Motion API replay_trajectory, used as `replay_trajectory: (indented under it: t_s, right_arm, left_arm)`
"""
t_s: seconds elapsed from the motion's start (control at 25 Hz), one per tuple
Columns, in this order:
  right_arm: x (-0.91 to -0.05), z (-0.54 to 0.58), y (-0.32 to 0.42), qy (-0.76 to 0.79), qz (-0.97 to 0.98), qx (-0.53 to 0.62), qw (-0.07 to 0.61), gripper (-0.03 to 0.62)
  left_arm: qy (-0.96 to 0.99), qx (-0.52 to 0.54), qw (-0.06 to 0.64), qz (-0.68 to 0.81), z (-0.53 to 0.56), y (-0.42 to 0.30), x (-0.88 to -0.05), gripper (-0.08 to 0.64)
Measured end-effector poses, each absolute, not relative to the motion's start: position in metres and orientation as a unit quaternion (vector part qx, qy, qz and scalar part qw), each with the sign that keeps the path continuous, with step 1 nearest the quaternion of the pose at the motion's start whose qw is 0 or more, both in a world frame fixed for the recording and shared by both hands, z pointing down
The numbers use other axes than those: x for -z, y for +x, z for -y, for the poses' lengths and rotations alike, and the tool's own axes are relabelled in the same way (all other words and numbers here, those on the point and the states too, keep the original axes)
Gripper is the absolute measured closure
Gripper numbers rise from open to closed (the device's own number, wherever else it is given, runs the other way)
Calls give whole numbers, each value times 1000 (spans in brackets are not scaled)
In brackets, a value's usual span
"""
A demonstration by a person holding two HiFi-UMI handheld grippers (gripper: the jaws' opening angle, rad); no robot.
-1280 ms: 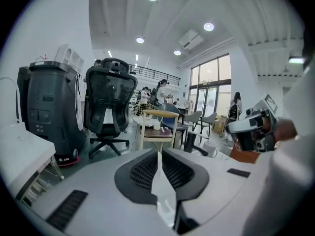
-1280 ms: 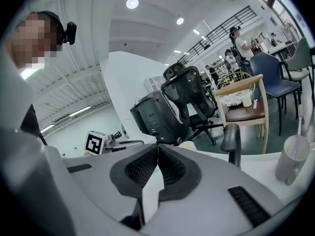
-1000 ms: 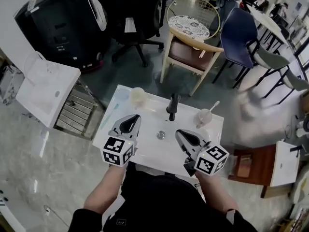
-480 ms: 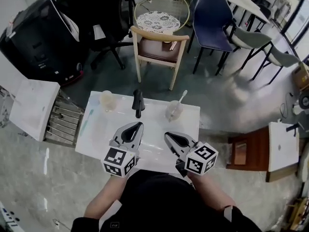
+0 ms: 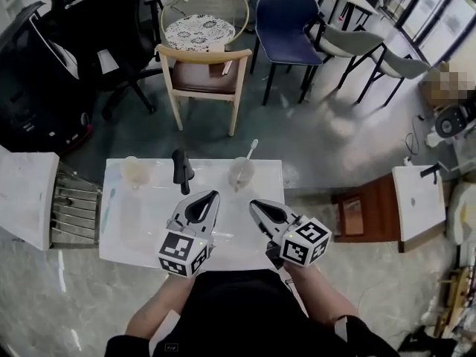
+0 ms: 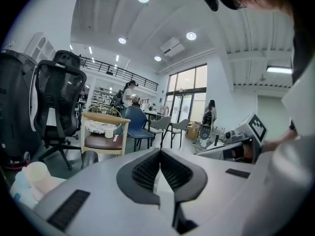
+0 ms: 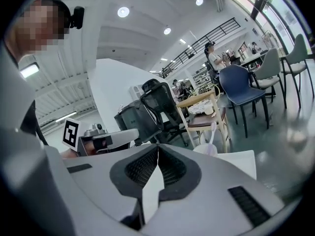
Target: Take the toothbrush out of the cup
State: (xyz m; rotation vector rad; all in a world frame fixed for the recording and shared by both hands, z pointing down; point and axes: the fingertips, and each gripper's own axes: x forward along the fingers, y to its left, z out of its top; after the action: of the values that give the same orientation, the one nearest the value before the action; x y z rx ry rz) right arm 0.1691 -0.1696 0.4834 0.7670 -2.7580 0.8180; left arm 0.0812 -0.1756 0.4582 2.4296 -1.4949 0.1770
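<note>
A clear cup point(image 5: 241, 174) stands at the far right of the white sink top point(image 5: 149, 229), with a white toothbrush point(image 5: 251, 149) sticking up out of it. The right gripper view shows the same cup point(image 7: 205, 149) and the toothbrush point(image 7: 213, 132) just past the jaw tips. My right gripper point(image 5: 253, 202) hovers shut and empty a little in front of the cup. My left gripper point(image 5: 214, 195) is shut and empty beside it, over the basin. Neither gripper touches the cup.
A black faucet point(image 5: 181, 171) rises at the back middle of the sink top, and a second pale cup point(image 5: 134, 171) stands at the far left. A light blue toothbrush point(image 5: 108, 204) lies along the left edge. A wooden chair point(image 5: 201, 73) stands behind the sink; a low wooden stand point(image 5: 355, 213) at right.
The head view has swung, so the sink top sits further left and lower in the picture. Both grippers stay shut and keep about the same place in front of the cups.
</note>
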Motion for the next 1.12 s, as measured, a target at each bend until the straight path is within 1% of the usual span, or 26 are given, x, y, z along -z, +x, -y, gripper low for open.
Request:
replay_trajectory:
  t_s: [0.16, 0.32, 0.48, 0.64, 0.68, 0.72, 0.76, 0.8, 0.92, 1.12]
  right_arm:
    - [-481, 195, 187, 287, 917, -268, 75, 563]
    - [-484, 220, 200, 284, 915, -278, 65, 561]
    - [-492, 245, 203, 267, 923, -268, 72, 561]
    - [-508, 267, 195, 254, 922, -280, 77, 557]
    - [-512, 273, 192, 252, 922, -283, 78, 535]
    - [-515, 279, 188, 250, 922, -286, 78, 486]
    - [-519, 284, 184, 249, 921, -288, 80, 455]
    - [-524, 289, 180, 248, 921, -290, 82, 442]
    - [-544, 302, 173, 250, 915, -302, 96, 416]
    - [-575, 328, 165, 256, 907, -310, 123, 411]
  left_arm:
    - [844, -60, 152, 510, 191, 89, -462, 545]
    - [836, -62, 162, 521, 202, 96, -466, 545]
    - [829, -57, 166, 531, 216, 103, -473, 545]
    - [820, -67, 173, 542, 228, 105, -484, 545]
    - [818, -68, 173, 544, 233, 106, -486, 545]
    - [817, -69, 174, 545, 238, 107, -488, 545]
    - [817, -70, 175, 545, 242, 107, -489, 545]
    - [816, -70, 176, 546, 245, 108, -490, 545]
    - [817, -73, 181, 543, 250, 110, -493, 545]
    - [819, -82, 182, 538, 258, 108, -492, 545]
